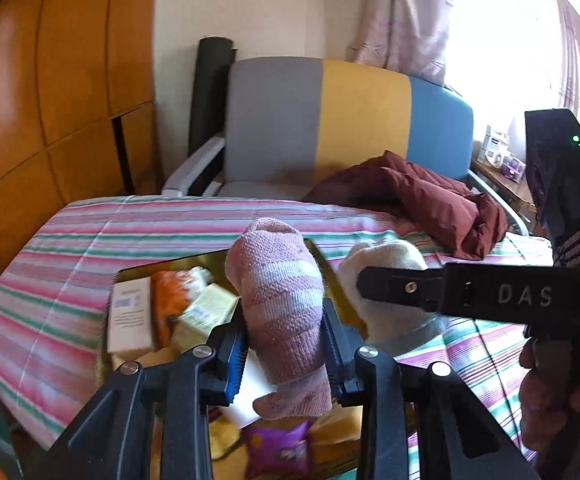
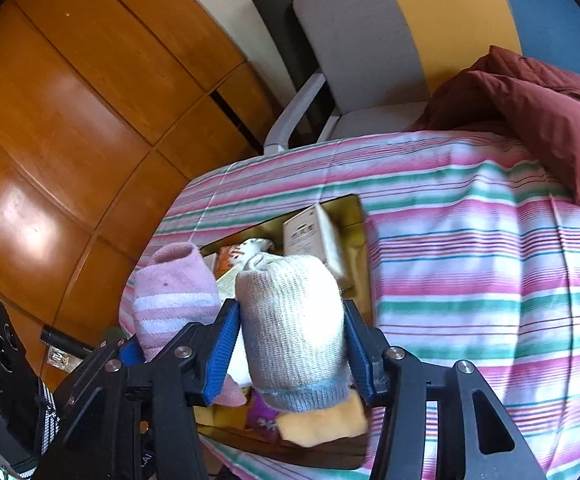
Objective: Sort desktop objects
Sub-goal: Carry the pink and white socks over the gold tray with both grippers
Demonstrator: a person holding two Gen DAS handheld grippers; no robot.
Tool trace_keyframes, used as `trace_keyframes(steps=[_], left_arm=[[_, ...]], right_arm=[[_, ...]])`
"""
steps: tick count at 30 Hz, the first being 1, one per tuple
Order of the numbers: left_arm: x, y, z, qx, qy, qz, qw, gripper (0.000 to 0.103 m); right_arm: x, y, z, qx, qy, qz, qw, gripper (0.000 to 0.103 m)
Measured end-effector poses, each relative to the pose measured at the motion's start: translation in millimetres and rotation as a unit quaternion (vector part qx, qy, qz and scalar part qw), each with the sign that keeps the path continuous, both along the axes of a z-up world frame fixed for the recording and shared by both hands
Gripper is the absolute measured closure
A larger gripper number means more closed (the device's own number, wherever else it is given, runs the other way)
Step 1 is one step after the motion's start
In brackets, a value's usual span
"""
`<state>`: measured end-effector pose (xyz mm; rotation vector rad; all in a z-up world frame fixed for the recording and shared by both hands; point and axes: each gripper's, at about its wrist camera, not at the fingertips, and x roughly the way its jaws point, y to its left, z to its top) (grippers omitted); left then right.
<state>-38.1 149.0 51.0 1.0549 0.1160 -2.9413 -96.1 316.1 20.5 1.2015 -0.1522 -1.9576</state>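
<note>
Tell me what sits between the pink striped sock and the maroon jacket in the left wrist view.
In the left wrist view, the cream sock held by the right gripper lies between the pink striped sock and the maroon jacket, above the striped cloth.

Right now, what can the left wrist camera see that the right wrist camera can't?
Only the left wrist view shows the bright window, the patterned pink curtain and a wooden side table.

Only the right wrist view shows the yellow cloth under the cream sock.

Both show the pink striped sock in the left tongs, the cream knitted sock in the right tongs, the gold box, striped bedspread, maroon jacket and tricolour chair.
</note>
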Motion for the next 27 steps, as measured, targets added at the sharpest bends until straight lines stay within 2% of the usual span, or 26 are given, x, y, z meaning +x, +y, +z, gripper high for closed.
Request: trace_keyframes(steps=[17, 27], left_arm=[[51, -64, -25, 0.015, -0.019, 0.066, 0.9975, 0.070], [56, -93, -37, 0.033, -0.032, 0.094, 0.9945, 0.070]], right_arm=[[37, -17, -29, 0.023, -0.014, 0.023, 0.999, 0.052], [45, -23, -36, 0.041, 0.000, 0.029, 0.999, 0.052]])
